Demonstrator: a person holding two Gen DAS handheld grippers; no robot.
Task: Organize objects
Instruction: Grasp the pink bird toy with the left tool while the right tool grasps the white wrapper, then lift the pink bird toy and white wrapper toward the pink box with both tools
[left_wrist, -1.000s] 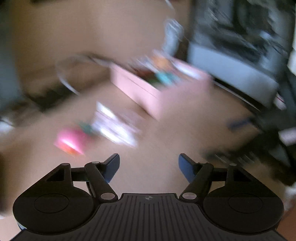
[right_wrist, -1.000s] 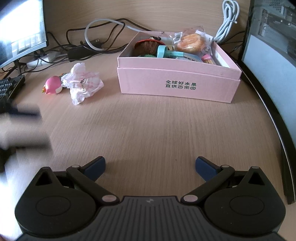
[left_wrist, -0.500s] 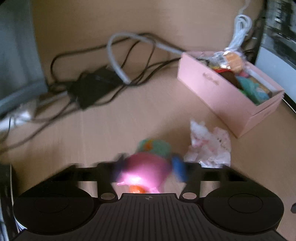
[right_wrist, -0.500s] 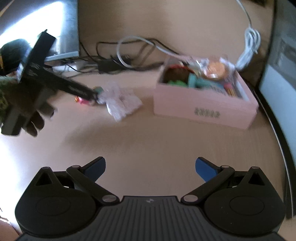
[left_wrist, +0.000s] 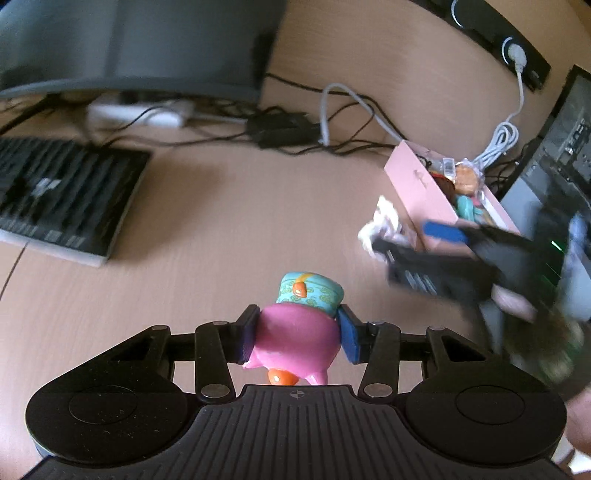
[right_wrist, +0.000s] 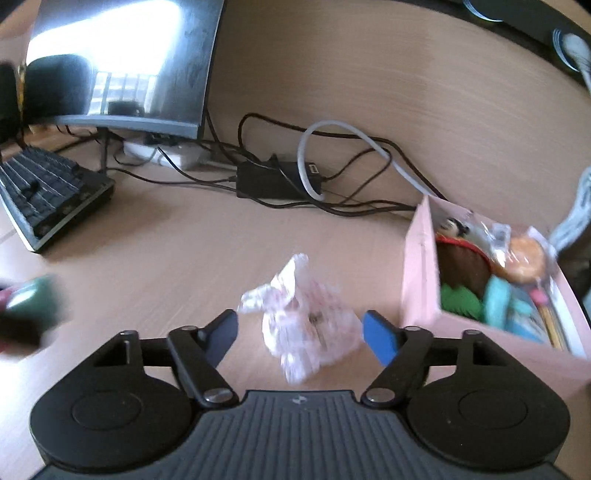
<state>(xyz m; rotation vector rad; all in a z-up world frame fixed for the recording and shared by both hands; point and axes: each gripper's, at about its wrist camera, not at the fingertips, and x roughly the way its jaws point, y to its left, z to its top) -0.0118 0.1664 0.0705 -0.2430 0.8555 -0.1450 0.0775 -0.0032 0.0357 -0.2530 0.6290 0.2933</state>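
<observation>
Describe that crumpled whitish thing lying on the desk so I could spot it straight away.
Start at the open pink box on the right of the wooden desk. Just left of it, apart from its wall, lies the crumpled wrapper, between the blue tips of the right tongs, which have just been closing but do not press it. Unlike everything nearby, it is thin, wrinkled, white with faint pink print.

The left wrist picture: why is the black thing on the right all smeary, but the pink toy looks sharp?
Left wrist view: the right gripper is motion-blurred, while the pink toy, clamped in the left gripper, stays crisp. Right wrist view: the crumpled wrapper is slightly blurred and the monitor glares white.
</observation>
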